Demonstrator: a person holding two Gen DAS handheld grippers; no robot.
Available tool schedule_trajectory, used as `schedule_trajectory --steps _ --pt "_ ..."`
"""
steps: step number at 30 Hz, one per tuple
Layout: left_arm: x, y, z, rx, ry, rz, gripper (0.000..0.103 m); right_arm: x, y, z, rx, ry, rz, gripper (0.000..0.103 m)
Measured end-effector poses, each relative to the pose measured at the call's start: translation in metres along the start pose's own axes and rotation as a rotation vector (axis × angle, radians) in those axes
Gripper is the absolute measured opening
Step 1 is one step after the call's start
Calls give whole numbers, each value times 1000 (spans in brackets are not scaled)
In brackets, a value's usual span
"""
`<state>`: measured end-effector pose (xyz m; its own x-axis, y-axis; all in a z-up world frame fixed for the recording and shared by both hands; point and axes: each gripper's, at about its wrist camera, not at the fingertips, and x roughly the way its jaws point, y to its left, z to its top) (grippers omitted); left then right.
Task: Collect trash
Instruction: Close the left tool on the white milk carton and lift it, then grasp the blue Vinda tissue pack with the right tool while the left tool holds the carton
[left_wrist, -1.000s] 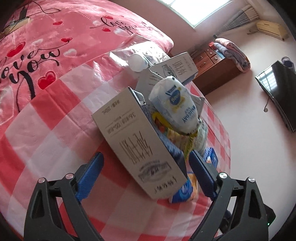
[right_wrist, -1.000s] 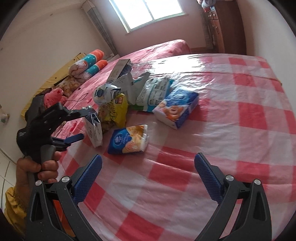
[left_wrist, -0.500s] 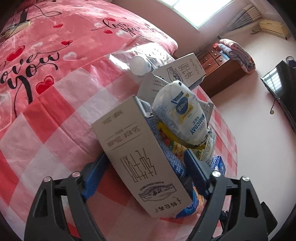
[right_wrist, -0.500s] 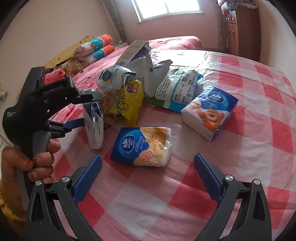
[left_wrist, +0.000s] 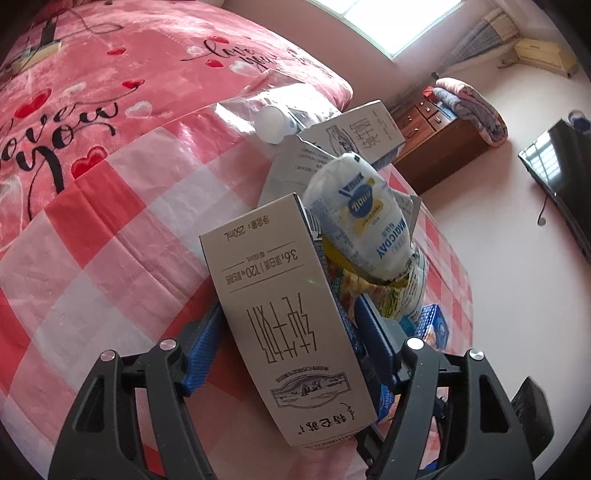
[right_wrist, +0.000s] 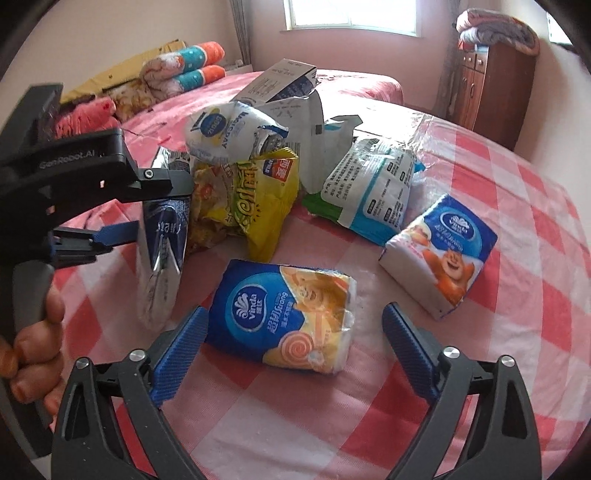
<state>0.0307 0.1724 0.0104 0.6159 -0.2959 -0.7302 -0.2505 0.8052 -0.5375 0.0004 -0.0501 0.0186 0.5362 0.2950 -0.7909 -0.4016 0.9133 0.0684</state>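
Red-and-white checked cloth (right_wrist: 461, 369) covers the bed. Tissue packs are blue and orange: near one (right_wrist: 284, 317), right one (right_wrist: 439, 254). Snack bag (right_wrist: 255, 195) is yellow. Milk carton (left_wrist: 284, 314) is grey-beige with black print. Fingers (right_wrist: 181, 354) are blue.

Milk carton (left_wrist: 284, 314): grey, flattened, standing on end on the bed.
Tissue pack (right_wrist: 286, 317): blue, crumpled, lying flat just beside the trash pile.

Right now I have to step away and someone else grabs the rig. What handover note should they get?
Left claw: shut on the grey cardboard milk carton, near the trash pile.
Right claw: open, straddling the blue-and-orange Vinda tissue pack, not gripping.
Blue bear-print tissue pack, yellow snack bag and white wrapper lie on the red-checked cloth.
Nothing visibly binned; all still to collect.
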Motion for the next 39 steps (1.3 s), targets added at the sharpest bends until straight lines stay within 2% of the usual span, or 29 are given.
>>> schedule_trajectory --steps 7,10,17,25,32,36,39 --pt "-1 -7 -7 16 -19 38 69 3 2 3 -13 -2 -21 84" --pt "-5 -7 -12 3 -36 30 63 1 5 0 -29 -12 -10 76" --pt "-13 -5 -19 16 -34 20 57 -4 2 -3 -27 -19 9 69" --pt "-30 1 -30 45 -41 18 56 -13 -6 -12 0 -31 27 57" --pt "-46 8 -42 57 -42 13 55 -22 -8 -21 3 -34 34 50" --pt "-58 13 -50 76 -43 16 55 -32 -10 -32 1 -11 65 49" --pt "-65 17 -58 92 -40 19 56 -45 -8 -46 23 33 149 49"
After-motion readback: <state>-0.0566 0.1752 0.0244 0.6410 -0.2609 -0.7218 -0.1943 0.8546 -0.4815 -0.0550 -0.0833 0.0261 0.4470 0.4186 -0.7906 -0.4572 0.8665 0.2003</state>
